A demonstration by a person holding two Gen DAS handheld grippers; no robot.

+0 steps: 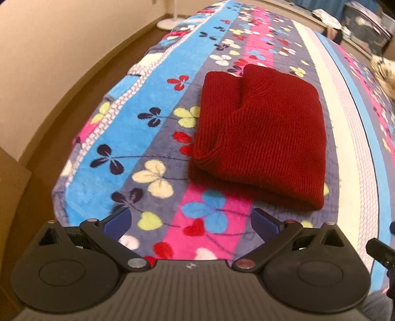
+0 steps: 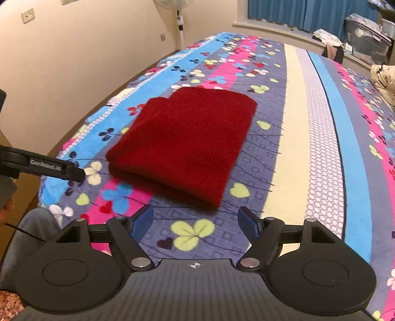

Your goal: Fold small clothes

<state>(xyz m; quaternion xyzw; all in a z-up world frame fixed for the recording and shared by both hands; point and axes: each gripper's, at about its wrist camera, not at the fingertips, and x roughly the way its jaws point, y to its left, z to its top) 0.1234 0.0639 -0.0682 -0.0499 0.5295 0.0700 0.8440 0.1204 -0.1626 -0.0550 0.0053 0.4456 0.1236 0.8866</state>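
Lying folded on the bed is a dark red knit garment (image 1: 259, 138), a thick flat bundle on the floral striped blanket (image 1: 138, 158), sitting on the grey and pink stripes, with a cream stripe just to its right. Two rounded flaps at its far edge meet at a slit; the near left corner shows stacked rolled layers. Left gripper (image 1: 192, 219) hangs over the blanket just short of the garment's near edge, blue pads spread wide, nothing between them but blanket, not touching the knit. Right gripper (image 2: 196, 219) same story: blue pads well apart, only the grey stripe and a green clover print between them, garment's near fold just beyond the tips, no contact. In the right wrist view the red knit garment (image 2: 182, 145) reads as a neat rectangle, near edge a rounded fold. Left gripper's black finger (image 2: 59, 170) pokes in from the left edge of that view, near the garment's left corner, apart from it. A standing fan (image 2: 180, 22) stands by the wall past the bed; blue curtains (image 2: 296, 12) at the window; a spotted cream fabric item (image 2: 382, 79) lies on the far right of the blanket, well apart from the garment.
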